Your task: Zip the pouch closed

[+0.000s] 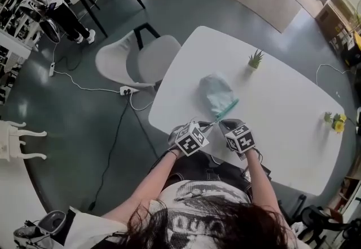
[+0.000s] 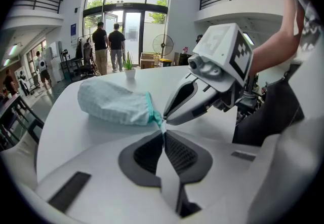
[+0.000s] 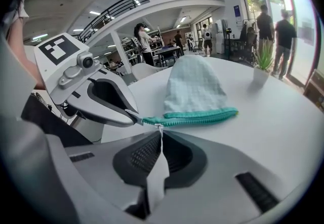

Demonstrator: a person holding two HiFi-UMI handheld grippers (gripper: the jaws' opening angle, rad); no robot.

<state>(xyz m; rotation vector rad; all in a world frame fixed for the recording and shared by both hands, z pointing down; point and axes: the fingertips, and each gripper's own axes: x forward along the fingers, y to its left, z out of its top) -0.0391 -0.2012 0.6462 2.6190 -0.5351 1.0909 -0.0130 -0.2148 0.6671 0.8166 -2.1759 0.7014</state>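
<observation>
A pale blue-green checked pouch (image 1: 217,91) lies on the white table (image 1: 282,112) with its teal zipper edge (image 3: 202,116) toward me. My left gripper (image 1: 207,125) is shut on the end of the zipper tape (image 2: 161,122) at the pouch's near corner. In the left gripper view its jaws (image 2: 163,132) meet on that strip. My right gripper (image 1: 219,124) comes in from the right and is shut on the small zipper pull (image 3: 159,127), tip to tip with the left. The pouch (image 2: 114,102) stretches away from both grippers, as the pouch (image 3: 195,88) also shows in the right gripper view.
A small potted plant (image 1: 255,59) stands beyond the pouch, and a yellow flower pot (image 1: 337,122) sits near the table's right edge. A white chair (image 1: 138,59) is at the table's left, with a cable and power strip (image 1: 128,90) on the floor.
</observation>
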